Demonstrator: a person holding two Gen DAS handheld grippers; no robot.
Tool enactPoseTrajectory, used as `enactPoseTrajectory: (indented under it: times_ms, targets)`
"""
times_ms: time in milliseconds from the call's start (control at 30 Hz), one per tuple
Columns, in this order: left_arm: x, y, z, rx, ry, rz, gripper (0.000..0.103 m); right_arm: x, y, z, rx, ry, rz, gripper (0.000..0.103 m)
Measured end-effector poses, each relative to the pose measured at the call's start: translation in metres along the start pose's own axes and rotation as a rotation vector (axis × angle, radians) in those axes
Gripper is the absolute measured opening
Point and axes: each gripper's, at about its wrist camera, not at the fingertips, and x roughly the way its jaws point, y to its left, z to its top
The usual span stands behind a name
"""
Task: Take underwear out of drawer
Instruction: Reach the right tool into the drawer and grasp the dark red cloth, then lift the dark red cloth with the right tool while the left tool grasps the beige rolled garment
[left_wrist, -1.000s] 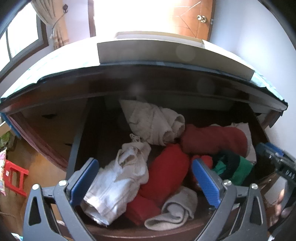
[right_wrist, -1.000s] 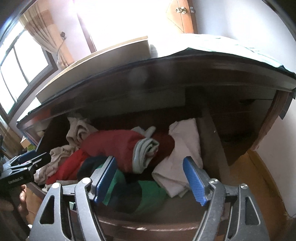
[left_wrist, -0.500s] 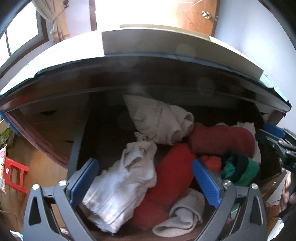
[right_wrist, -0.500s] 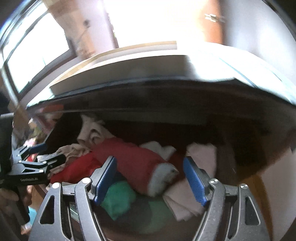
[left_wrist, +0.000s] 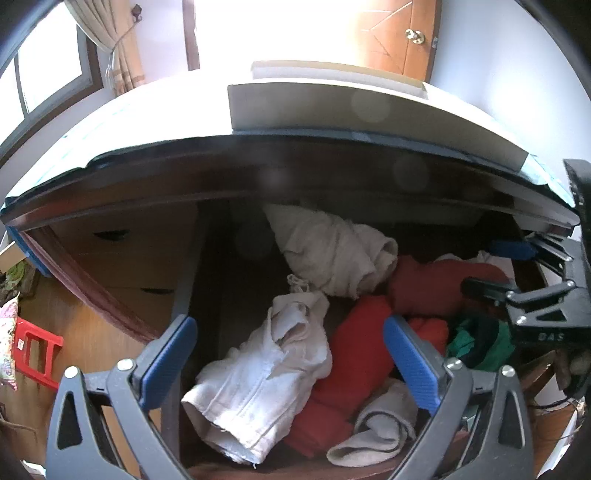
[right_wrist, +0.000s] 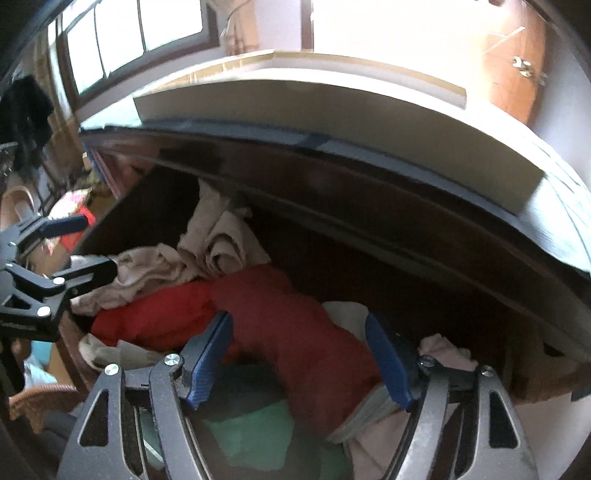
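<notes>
Fingers, right: right gripper (right_wrist: 297, 356) spread wide, blue pads either side of the red roll (right_wrist: 295, 332), not pressing it; nothing gripped.
Fingers, left: left gripper (left_wrist: 290, 363) likewise released, hovering above the white garment (left_wrist: 266, 384) at the drawer's front-left.
Task's thing: rolled underwear lies inside the open drawer (left_wrist: 188, 280), none lifted out yet.
Step in hand: likely settling the right gripper over one roll; best to centre both pads on the red roll alone, sink low enough to catch its bulk, then close before lifting clear of the drawer's front edge.
Risk: the green garment (right_wrist: 255, 424) under the red roll may snag and come along.
Drawer contents: beige rolls (left_wrist: 340, 254) at the back, red pieces mid-drawer, white and grey ones in front, green at the right.
</notes>
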Motion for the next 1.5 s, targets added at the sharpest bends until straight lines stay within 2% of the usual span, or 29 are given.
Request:
enactPoseTrajectory:
  times_ms: [200,300,433,467,533,567,633,733,900,1000,1100,1300,1500]
  targets:
    - [0.004,0.004,0.003,-0.013,0.006,0.003,0.102,0.032,0.005,0.007,-0.065,0.136,0.058,0.075]
    - [0.007,0.005,0.005,-0.021,0.012,0.0,0.102,0.048,0.012,0.009,-0.127,0.219,0.031,0.075]
    - [0.01,0.002,0.006,-0.02,0.022,-0.006,0.102,0.062,0.016,0.009,-0.169,0.284,0.017,0.073]
    - [0.011,0.002,0.006,-0.013,0.025,-0.011,0.102,0.064,0.017,0.009,-0.179,0.292,0.014,0.07]
    - [0.012,0.0,0.005,0.004,0.031,-0.01,0.102,0.066,0.016,0.008,-0.172,0.309,0.022,0.051]
    - [0.013,0.0,0.005,0.009,0.035,-0.008,0.102,0.065,0.016,0.006,-0.169,0.311,0.027,0.049]
    - [0.014,-0.001,0.005,0.009,0.039,-0.017,0.102,0.058,0.018,0.005,-0.179,0.29,0.023,0.042]
    - [0.015,-0.005,0.006,0.017,0.039,-0.031,0.102,0.041,0.013,0.001,-0.133,0.234,0.033,0.038]
    - [0.016,-0.014,0.009,0.036,0.039,-0.026,0.102,-0.001,-0.02,-0.016,0.1,0.095,0.088,0.037]
    - [0.02,-0.015,0.015,-0.011,0.044,-0.041,0.102,-0.026,-0.041,-0.032,0.249,-0.021,0.154,0.037]
    - [0.024,-0.018,0.024,-0.061,0.039,-0.049,0.102,-0.039,-0.05,-0.039,0.344,-0.121,0.191,0.037]
    - [0.036,-0.034,0.036,-0.146,0.028,-0.027,0.102,-0.041,-0.044,-0.044,0.379,-0.165,0.203,0.037]
    - [0.056,-0.051,0.047,-0.216,0.066,0.006,0.1,-0.046,-0.054,-0.055,0.378,-0.174,0.225,0.038]
